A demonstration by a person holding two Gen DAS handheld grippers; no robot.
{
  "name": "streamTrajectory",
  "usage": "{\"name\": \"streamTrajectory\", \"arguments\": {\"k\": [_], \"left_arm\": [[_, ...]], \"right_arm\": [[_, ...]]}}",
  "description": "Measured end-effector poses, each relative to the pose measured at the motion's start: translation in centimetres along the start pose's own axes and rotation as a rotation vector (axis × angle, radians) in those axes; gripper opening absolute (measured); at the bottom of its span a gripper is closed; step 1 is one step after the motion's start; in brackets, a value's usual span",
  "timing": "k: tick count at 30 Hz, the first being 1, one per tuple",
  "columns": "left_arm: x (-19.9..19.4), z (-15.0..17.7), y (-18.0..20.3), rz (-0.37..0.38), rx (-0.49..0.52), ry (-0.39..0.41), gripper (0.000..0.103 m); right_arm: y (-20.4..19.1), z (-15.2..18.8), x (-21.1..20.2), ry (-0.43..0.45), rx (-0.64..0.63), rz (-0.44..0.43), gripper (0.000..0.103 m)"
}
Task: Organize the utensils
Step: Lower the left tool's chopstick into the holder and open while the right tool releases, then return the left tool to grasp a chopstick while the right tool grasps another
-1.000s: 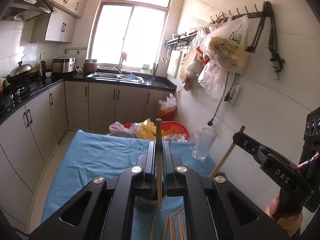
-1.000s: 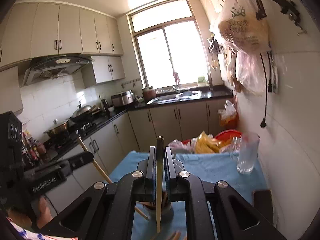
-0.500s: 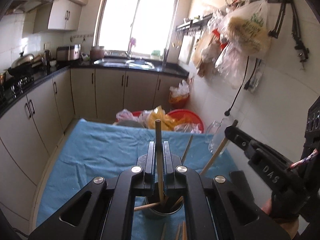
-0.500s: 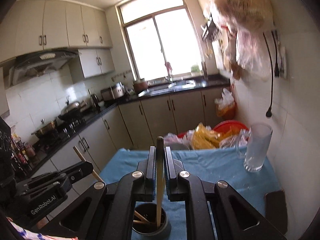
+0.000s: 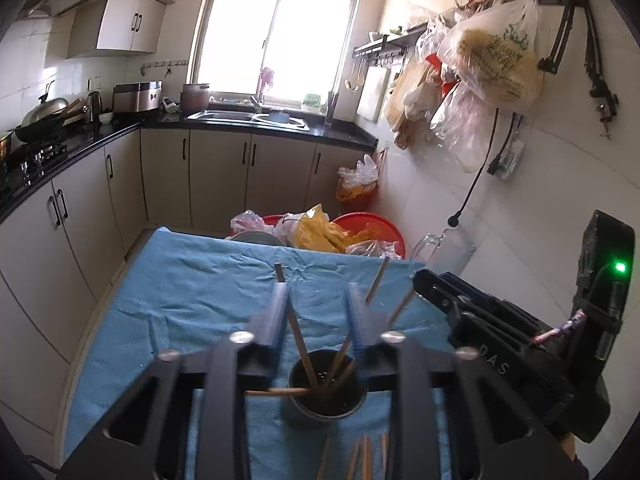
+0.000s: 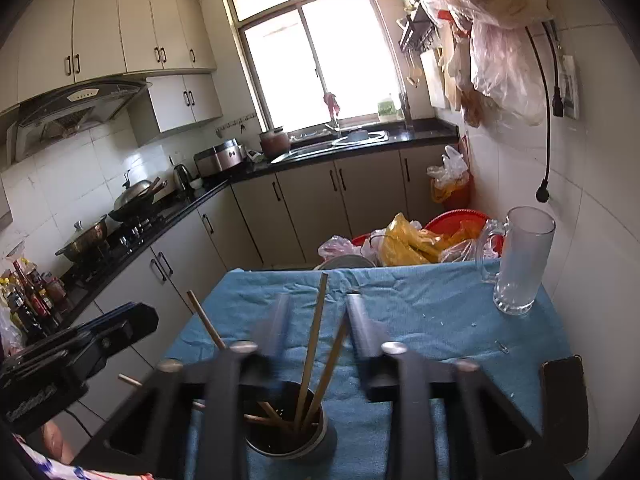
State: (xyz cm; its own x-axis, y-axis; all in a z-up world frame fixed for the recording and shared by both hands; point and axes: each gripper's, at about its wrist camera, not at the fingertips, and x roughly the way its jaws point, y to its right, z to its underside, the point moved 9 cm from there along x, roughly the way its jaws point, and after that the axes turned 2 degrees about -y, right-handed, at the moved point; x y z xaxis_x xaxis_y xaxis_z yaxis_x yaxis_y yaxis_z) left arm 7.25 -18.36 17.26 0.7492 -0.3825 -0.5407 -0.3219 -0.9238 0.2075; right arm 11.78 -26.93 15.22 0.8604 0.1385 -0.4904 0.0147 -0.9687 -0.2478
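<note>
Both tools have gone from pinching one chopstick each, a second ago, to standing spread; the released sticks now rest in the cup. My left tool hovers above the dark metal cup with its fingers apart and nothing between them. One chopstick leans from the cup toward 11 o'clock, against the inner face of the left finger. Other sticks lean toward 1 o'clock, and one lies across the rim toward 9 o'clock.

My right tool is likewise spread and empty above the same cup. Two chopsticks stand up between its fingers, touching neither as far as I can tell. I hold both tools directly over the cup so that released sticks fall inside, not onto the blue cloth covering the counter.

Remaining chopsticks lie flat on the cloth at 6 o'clock in the left wrist view, just beside the cup. I judge these to be the next items to collect. A glass mug stands at 2 o'clock in the right wrist view, well apart from the cup.
</note>
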Motion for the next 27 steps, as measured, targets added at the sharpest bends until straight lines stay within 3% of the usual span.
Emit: {"name": "streamTrajectory", "arguments": {"k": [4, 14, 22, 27], "left_arm": [[-2.0, 0.5, 0.6, 0.003, 0.021, 0.026, 0.037], [-8.5, 4.3, 0.7, -0.041, 0.074, 0.083, 0.062], [-8.8, 10.7, -0.2, -0.099, 0.092, -0.034, 0.064], [-8.9, 13.2, -1.4, -0.180, 0.126, -0.062, 0.064]], "right_arm": [[-0.5, -0.2, -1.2, 0.013, -0.012, 0.002, 0.041], [-0.3, 2.3, -6.5, 0.050, -0.035, 0.055, 0.062], [2.5, 9.2, -8.2, -0.052, 0.011, 0.107, 0.065], [4.6, 13.0, -8.6, -0.115, 0.060, 0.139, 0.065]]}}
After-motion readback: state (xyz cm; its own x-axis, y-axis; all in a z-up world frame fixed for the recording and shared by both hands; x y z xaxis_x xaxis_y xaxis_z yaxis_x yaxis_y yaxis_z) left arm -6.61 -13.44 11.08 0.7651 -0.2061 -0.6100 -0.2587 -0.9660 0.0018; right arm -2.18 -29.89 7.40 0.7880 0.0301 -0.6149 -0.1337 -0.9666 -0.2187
